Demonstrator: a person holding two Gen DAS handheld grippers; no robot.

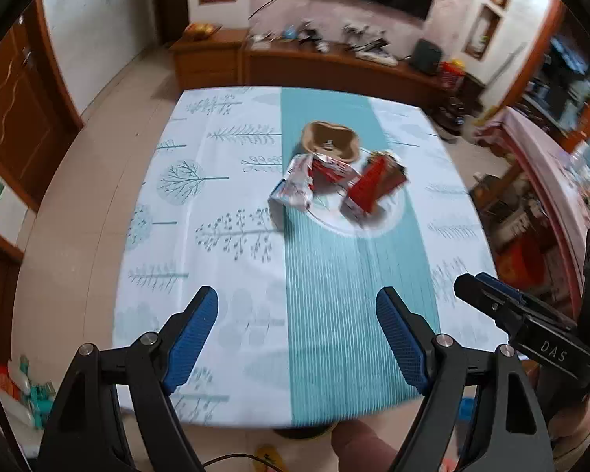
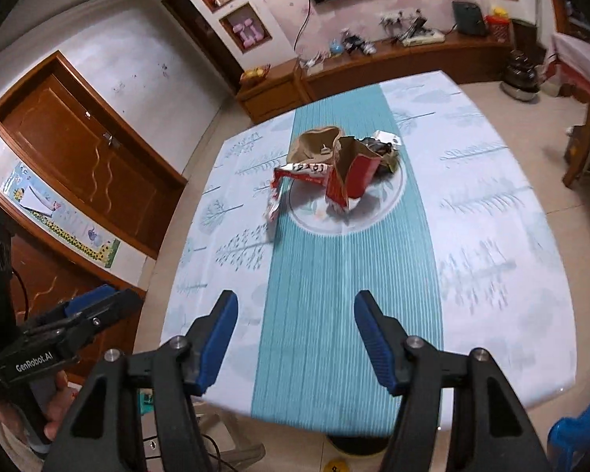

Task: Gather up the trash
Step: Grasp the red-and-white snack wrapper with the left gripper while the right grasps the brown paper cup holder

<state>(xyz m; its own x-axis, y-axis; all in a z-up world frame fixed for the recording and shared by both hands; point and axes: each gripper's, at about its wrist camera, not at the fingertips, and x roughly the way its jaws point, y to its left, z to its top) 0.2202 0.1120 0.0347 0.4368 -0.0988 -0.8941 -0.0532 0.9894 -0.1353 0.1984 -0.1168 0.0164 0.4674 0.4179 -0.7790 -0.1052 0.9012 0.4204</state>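
Observation:
A heap of trash sits mid-table: a brown paper bag [image 1: 329, 142] [image 2: 314, 143], a crumpled red-and-white wrapper [image 1: 295, 187] [image 2: 301, 171] and a torn red carton [image 1: 369, 188] [image 2: 354, 175] lying on a clear glass plate [image 1: 373, 228] [image 2: 389, 204]. My left gripper [image 1: 297, 306] is open and empty above the near table edge, well short of the heap. My right gripper [image 2: 295, 310] is open and empty, also at the near edge. Each gripper shows in the other's view, the right one in the left wrist view [image 1: 487, 295] and the left one in the right wrist view [image 2: 98, 306].
The table wears a white tree-print cloth with a teal stripe [image 1: 326, 295] [image 2: 326, 295]. A wooden sideboard [image 1: 334, 67] stands behind it, a wooden door [image 2: 82, 157] at left, a blue chair [image 2: 582, 432] at the near right.

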